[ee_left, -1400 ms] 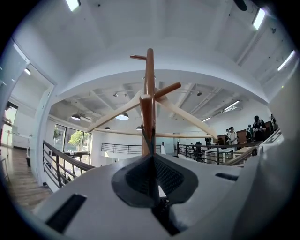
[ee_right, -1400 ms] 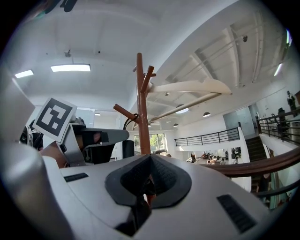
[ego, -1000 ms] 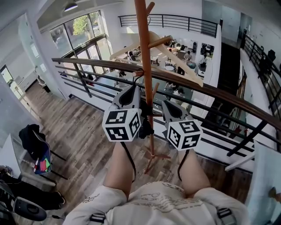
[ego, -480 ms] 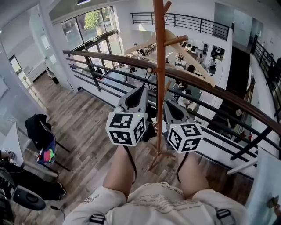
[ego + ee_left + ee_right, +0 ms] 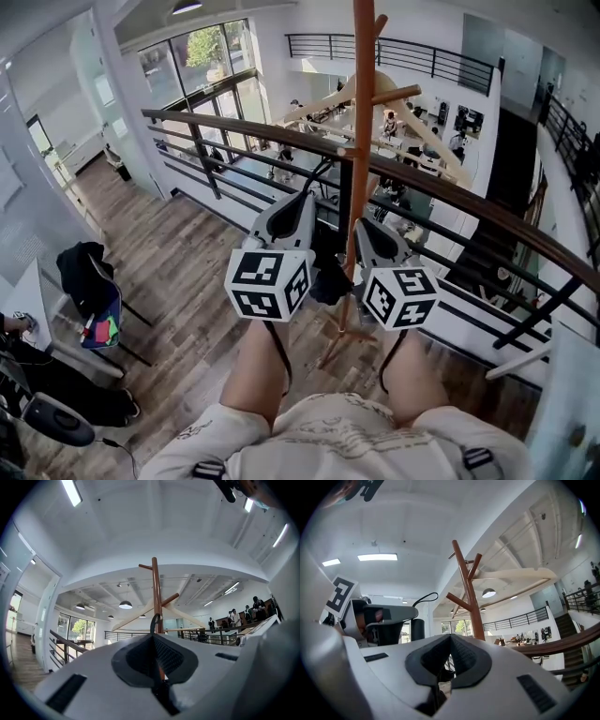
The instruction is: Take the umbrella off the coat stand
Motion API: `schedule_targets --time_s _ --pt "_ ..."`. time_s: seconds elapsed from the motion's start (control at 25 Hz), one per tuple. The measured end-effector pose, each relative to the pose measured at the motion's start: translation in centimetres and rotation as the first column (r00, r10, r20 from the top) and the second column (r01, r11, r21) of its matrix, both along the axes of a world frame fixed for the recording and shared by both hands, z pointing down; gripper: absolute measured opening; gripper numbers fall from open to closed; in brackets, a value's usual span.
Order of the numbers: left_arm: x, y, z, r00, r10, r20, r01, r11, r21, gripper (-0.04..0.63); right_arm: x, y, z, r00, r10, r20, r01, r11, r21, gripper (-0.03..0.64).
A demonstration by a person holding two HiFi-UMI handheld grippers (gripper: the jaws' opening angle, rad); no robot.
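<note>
Holding the thin black wrist strap [image 5: 153, 620] pinched in my left claw [image 5: 306, 199], I judged the job was to raise that loop clear of its short peg [image 5: 346, 150], then draw it toward me gently, so the tall brown wooden coat stand [image 5: 363, 112] did not tip. The folded black umbrella [image 5: 328, 278] hung at centre frame, between my marker cubes, just beside the pole. My right claw [image 5: 364, 227] was pressed together on nothing I could make out, near enough to steady the bundle. A higher peg [image 5: 394, 94] crossed above, and the dark curved handrail [image 5: 450, 192] ran just behind the stand. A chair draped with a dark jacket [image 5: 82, 281] stood well apart, lower left.
</note>
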State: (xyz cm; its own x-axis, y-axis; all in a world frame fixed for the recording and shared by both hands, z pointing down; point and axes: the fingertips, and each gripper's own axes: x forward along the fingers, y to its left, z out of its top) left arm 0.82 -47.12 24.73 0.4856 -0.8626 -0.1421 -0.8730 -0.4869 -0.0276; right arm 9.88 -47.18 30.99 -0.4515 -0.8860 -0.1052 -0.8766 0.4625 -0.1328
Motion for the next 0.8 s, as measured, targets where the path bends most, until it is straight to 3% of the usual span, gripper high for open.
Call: schedule_targets --time_s 0.48,0.8 --pt "-8.0 2.9 5.4 0.994 -0.105 -0.018 0.103 0.992 -0.075 0.008 -4.6 2.3 0.9 0.999 -0.039 0.015 0.039 0.999 0.004 0.003" --pt "-12.4 4.4 9.3 0.993 -0.12 -0.014 0.117 0.986 -0.122 0.008 -8.1 3.9 2.2 0.999 -0.033 -0.016 0.033 0.999 -0.009 0.003"
